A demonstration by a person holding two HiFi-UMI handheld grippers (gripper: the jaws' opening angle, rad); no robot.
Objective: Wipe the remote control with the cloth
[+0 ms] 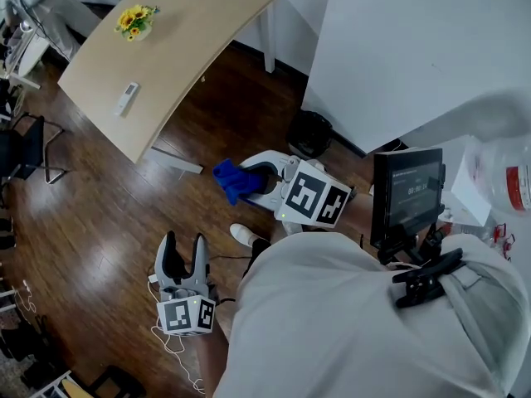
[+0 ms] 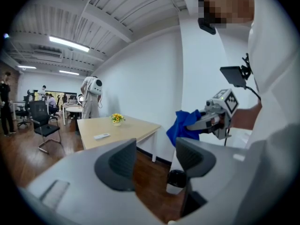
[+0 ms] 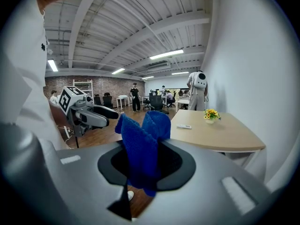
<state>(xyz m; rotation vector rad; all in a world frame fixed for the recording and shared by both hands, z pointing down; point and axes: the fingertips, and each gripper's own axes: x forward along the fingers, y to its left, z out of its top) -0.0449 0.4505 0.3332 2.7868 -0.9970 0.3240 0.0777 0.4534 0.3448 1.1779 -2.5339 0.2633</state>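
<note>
Blue cloth (image 1: 230,181) gripped, remote control (image 1: 126,98) well apart
Right tongs (image 1: 264,175) clench the cloth ready for wiping; left tongs (image 1: 184,255) stand released, empty — likely free to steady the remote control on the far table (image 1: 199,23).

Digits on screen (image 1: 407,191) blurred, seemingly nothing readable

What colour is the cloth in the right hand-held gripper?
Blue; the cloth shows best in the right gripper view.
</note>
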